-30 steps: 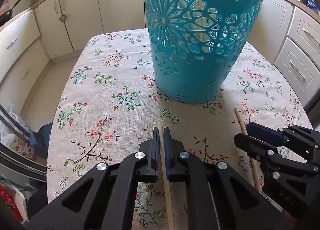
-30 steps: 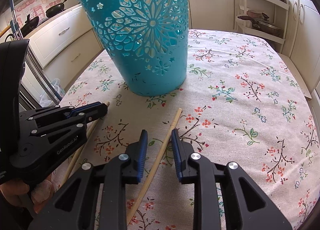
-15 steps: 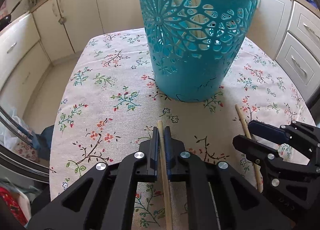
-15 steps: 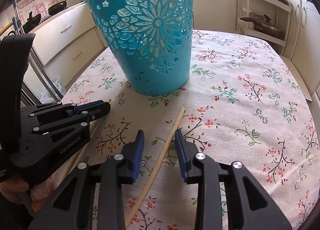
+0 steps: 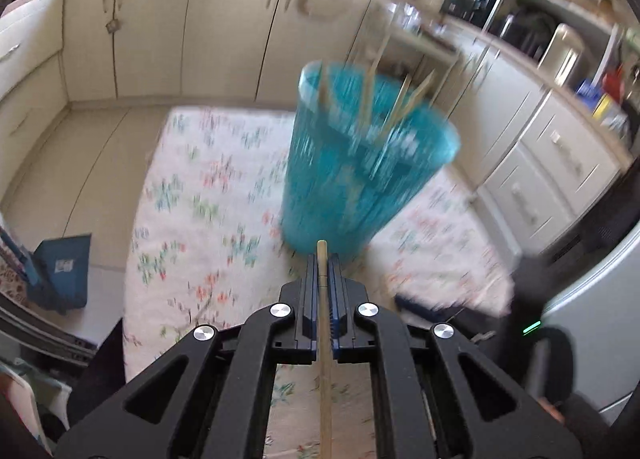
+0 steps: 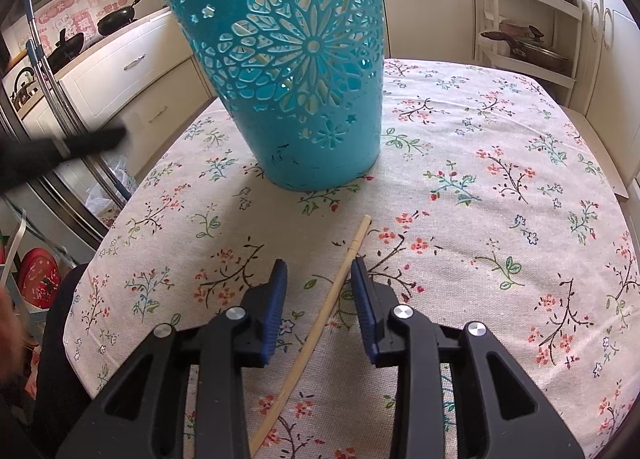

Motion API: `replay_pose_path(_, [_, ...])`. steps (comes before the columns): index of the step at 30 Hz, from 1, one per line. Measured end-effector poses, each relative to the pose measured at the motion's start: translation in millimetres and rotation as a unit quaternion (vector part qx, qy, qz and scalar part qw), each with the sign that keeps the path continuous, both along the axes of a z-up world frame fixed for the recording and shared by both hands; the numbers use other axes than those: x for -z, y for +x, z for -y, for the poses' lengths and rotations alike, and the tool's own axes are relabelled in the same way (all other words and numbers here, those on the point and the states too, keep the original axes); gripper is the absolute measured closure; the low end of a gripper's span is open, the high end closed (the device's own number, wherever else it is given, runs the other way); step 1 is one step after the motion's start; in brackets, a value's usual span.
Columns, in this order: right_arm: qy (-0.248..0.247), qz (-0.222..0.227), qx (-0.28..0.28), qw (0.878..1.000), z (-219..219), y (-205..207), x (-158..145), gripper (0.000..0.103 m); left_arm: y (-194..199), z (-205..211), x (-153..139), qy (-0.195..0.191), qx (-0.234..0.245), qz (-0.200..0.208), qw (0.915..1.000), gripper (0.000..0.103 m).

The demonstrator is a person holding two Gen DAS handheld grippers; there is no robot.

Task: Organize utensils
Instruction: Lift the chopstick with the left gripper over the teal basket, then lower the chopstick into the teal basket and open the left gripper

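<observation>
A teal cut-out plastic basket [image 6: 304, 71] stands on the floral tablecloth [image 6: 500, 139]. In the blurred left wrist view the basket [image 5: 360, 163] holds several wooden chopsticks [image 5: 376, 91] that stick out of its rim. My left gripper [image 5: 322, 263] is shut on one chopstick [image 5: 325, 359], held in the air short of the basket. It shows as a dark blur [image 6: 80, 143] in the right wrist view. My right gripper [image 6: 319, 271] is open, low over the cloth. Another chopstick [image 6: 320, 323] lies between its fingers, close to the right pad and not pinched.
Cream kitchen cupboards surround the table. A blue dustpan [image 5: 60, 271] stands on the floor at the left. Pans [image 6: 120, 15] sit on the left counter, and a white rack with a lidded pot [image 6: 524, 43] is at the back right.
My left gripper has risen off the table with its chopstick and now looks down at the basket's rim. The right gripper's jaws have widened a little around the lying chopstick; that hand stayed put.
</observation>
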State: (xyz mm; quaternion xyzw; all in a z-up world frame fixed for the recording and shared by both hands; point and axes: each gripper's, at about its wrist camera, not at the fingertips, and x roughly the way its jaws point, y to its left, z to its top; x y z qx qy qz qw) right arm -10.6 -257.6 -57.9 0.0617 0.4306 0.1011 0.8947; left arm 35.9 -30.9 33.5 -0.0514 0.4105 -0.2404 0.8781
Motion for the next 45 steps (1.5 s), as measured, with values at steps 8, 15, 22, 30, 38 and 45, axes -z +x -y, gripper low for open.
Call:
replay_pose_path(8, [0.000, 0.000, 0.000, 1.000, 0, 0, 0, 0.069, 18, 6, -79, -0.084, -0.013, 0.067, 0.9941, 0.098])
replay_pose_path(15, [0.004, 0.000, 0.000, 1.000, 0, 0, 0, 0.069, 56, 44, -123, -0.102, -0.039, 0.147, 0.9832, 0.098])
replay_pose_path(22, [0.019, -0.002, -0.001, 1.000, 2, 2, 1, 0.068, 98, 64, -121, -0.101, -0.091, 0.177, 0.9748, 0.098])
replay_pose_path(30, [0.027, -0.002, -0.005, 1.000, 5, 5, 2, 0.066, 121, 74, -99, -0.100, -0.116, 0.172, 0.9731, 0.098])
replay_pose_path(38, [0.030, -0.002, -0.007, 1.000, 7, 3, 1, 0.065, 124, 74, -87, -0.097, -0.124, 0.168, 0.9731, 0.098])
replay_pose_path(45, [0.030, -0.002, -0.006, 1.000, 6, 3, 2, 0.064, 121, 71, -82, -0.090, -0.124, 0.166, 0.9741, 0.098])
